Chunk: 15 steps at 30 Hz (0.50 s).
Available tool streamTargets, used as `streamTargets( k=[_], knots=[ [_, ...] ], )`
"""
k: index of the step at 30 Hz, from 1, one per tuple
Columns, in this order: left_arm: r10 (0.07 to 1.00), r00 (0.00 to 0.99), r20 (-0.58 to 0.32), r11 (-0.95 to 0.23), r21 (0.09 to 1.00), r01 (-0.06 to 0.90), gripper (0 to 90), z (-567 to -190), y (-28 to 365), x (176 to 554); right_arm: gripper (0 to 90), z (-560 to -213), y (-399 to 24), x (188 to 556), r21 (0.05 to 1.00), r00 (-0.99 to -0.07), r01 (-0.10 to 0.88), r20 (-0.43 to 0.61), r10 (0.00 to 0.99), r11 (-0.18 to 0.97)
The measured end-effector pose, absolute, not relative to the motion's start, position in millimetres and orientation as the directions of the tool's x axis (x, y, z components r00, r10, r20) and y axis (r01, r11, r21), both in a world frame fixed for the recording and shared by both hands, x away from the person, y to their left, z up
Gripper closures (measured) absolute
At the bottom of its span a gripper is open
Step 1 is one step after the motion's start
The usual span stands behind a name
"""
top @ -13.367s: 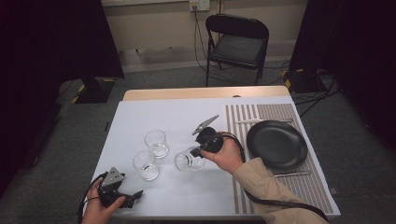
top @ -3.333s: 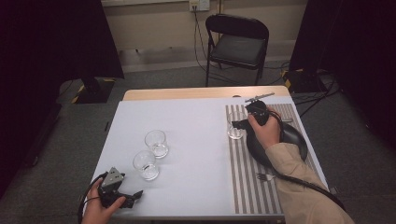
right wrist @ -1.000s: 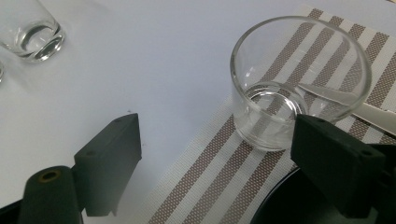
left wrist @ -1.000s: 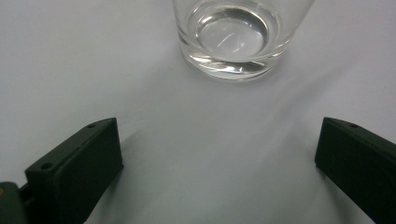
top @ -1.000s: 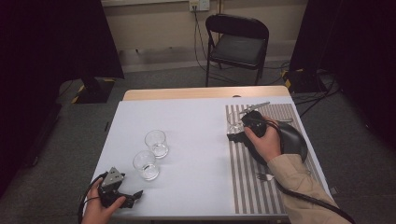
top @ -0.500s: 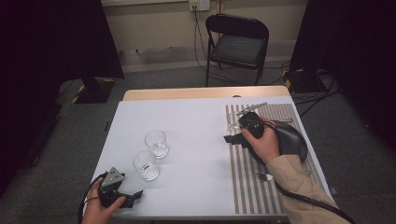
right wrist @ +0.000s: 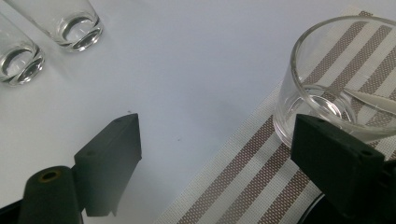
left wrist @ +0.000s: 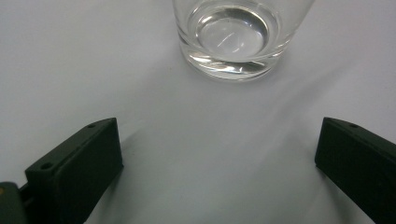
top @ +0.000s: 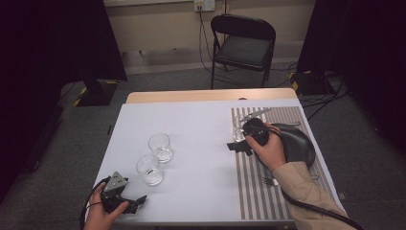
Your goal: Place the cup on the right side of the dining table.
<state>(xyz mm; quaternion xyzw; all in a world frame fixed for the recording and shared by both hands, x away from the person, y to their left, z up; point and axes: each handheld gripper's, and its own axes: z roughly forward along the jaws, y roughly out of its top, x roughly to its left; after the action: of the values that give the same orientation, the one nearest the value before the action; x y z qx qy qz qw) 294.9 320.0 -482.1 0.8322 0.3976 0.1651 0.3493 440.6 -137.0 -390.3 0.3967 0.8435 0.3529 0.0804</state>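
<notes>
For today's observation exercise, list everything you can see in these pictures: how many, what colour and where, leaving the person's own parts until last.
Glasses: three, clear; two on the white table left of centre, one on the striped mat.
Mat: one, brown and white stripes, right side of table.
Plate: one, black, on the mat.
Table: one, white top.
Chair: one, black, behind the table.
Left gripper: black, open, near front edge.
Right gripper: black, open, beside the mat's glass.

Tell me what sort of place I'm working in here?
Probably a staged test room, not a real dining room: dark curtains on both sides, a lone folding chair, cables on the floor, and one place setting on a striped placemat.
</notes>
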Motion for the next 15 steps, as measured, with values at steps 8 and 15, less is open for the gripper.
streamTargets(
  k=[8,15],
  knots=[
    [0.777,0.629,-0.003,-0.439,0.713,0.547,0.0,-482.1,320.0,294.8,15.7,-392.5,-136.1,436.7,0.661,-0.677,0.614,0.161,0.718,0.431],
    [0.776,0.631,0.0,-0.444,0.711,0.545,0.0,-482.0,320.3,294.9,15.7,-397.0,-136.7,433.3,0.654,-0.681,0.617,0.163,0.714,0.439]
  ],
)
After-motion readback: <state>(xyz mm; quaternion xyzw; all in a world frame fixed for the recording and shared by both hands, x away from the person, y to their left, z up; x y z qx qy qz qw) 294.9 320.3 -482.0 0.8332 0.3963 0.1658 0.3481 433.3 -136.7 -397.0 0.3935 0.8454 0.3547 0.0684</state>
